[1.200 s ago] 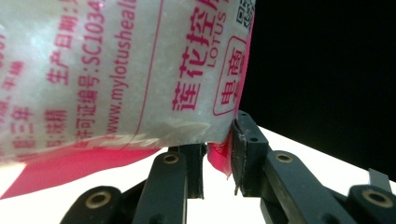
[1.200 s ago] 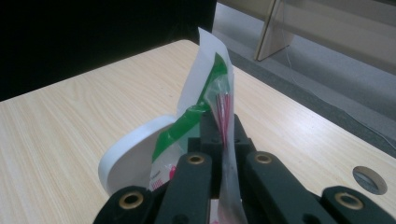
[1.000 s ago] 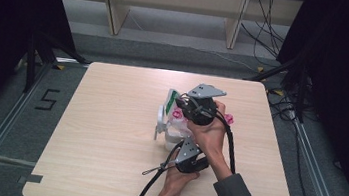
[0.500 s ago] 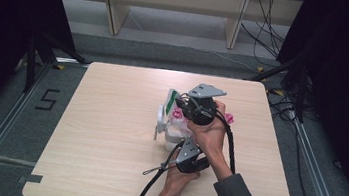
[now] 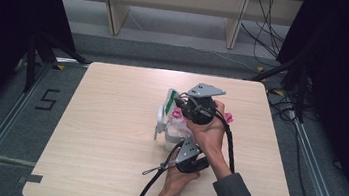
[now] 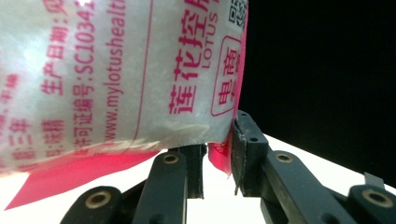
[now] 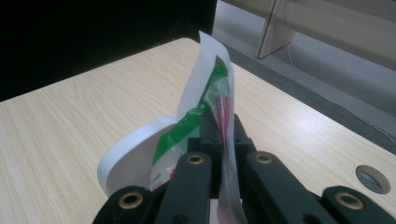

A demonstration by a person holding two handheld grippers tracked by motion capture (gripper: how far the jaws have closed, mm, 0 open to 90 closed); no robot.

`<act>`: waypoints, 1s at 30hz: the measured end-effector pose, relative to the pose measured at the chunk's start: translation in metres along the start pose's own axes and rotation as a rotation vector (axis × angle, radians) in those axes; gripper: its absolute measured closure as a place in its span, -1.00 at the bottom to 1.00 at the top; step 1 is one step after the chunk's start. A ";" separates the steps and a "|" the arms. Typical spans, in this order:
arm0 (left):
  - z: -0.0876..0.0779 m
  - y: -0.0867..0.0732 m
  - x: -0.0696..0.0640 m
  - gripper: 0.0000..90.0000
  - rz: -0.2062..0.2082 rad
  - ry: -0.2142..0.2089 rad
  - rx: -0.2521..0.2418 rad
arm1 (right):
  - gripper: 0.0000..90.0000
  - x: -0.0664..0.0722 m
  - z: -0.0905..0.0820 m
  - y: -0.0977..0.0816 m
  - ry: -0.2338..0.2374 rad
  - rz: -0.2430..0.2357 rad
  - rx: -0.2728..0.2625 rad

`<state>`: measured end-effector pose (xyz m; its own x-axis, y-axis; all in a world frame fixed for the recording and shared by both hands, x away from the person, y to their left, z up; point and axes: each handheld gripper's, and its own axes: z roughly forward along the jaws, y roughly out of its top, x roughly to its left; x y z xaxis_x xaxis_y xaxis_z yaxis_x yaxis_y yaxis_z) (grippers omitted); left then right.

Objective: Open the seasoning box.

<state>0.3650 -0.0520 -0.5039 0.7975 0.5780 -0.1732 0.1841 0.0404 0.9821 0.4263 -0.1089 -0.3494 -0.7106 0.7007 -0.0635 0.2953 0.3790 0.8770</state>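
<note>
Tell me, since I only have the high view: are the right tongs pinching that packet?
Observer: Yes. The right gripper view shows the right tongs shut on the clear top edge of the packet.
Operator: And the left tongs?
Observer: The left tongs have the packet's pink corner between them, against one pad. I cannot confirm a full pinch.
Operator: Any print on it?
Observer: Pink lettering, including the word LOTUS.
</note>
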 end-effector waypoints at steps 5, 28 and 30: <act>0.000 0.000 0.000 0.68 0.004 0.000 -0.001 | 1.00 0.000 0.000 0.000 0.002 0.002 -0.003; -0.002 0.001 0.000 0.68 0.013 0.000 0.003 | 1.00 0.000 0.004 0.001 0.004 -0.016 0.015; -0.001 0.001 0.000 0.68 0.011 -0.003 -0.004 | 1.00 0.000 0.002 0.001 0.005 0.001 0.026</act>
<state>0.3646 -0.0506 -0.5025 0.8012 0.5758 -0.1627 0.1733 0.0369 0.9842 0.4277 -0.1067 -0.3495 -0.7138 0.6977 -0.0603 0.3121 0.3940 0.8645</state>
